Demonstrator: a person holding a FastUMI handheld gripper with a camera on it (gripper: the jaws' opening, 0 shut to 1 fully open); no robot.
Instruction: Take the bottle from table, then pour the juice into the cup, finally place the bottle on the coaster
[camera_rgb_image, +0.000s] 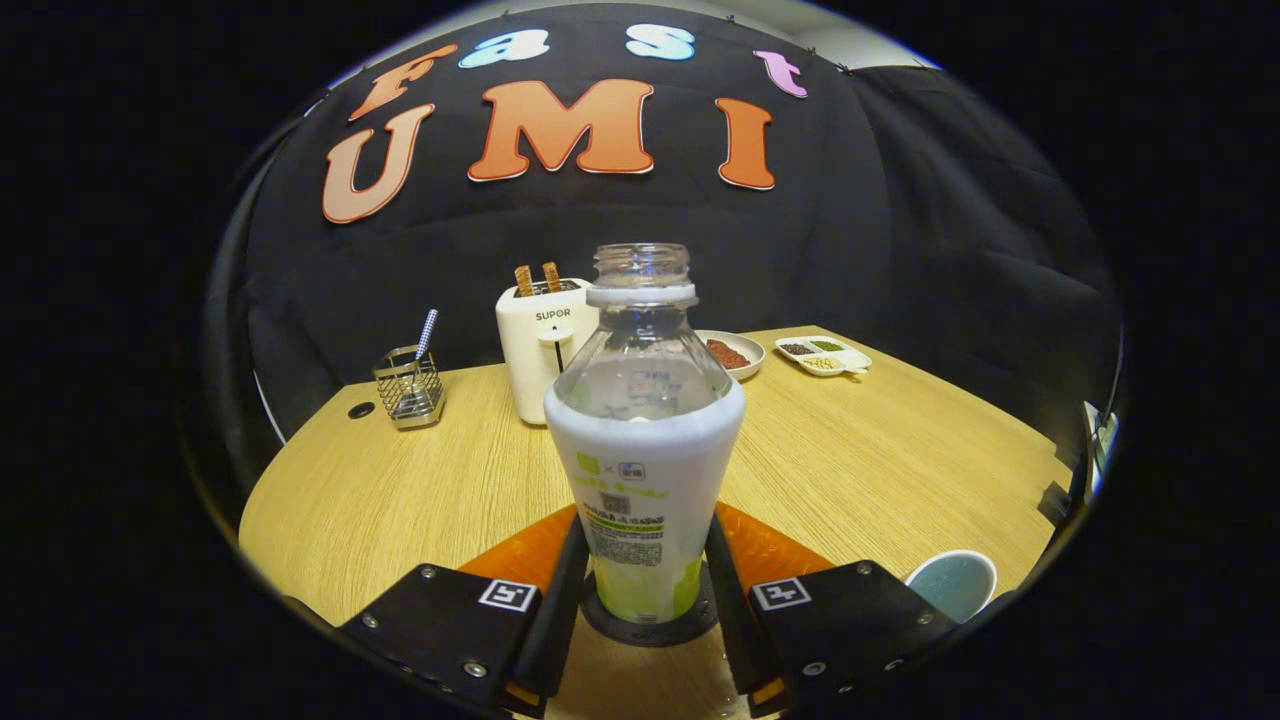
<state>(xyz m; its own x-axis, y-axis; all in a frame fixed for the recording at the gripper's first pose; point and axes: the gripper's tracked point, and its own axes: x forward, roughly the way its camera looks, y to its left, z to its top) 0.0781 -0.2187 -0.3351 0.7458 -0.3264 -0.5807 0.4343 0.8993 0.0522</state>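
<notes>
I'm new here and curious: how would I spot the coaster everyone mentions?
Start at the wooden table. Close to the tongs stands an uncapped bottle between their fingers. The coaster is the small dark round disc under it, unlike the flat orange mat behind.

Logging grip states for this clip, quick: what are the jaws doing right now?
Gripper: jaws flank the base of the bottle, which stands upright on the coaster; whether both press on it cannot be told.
</notes>
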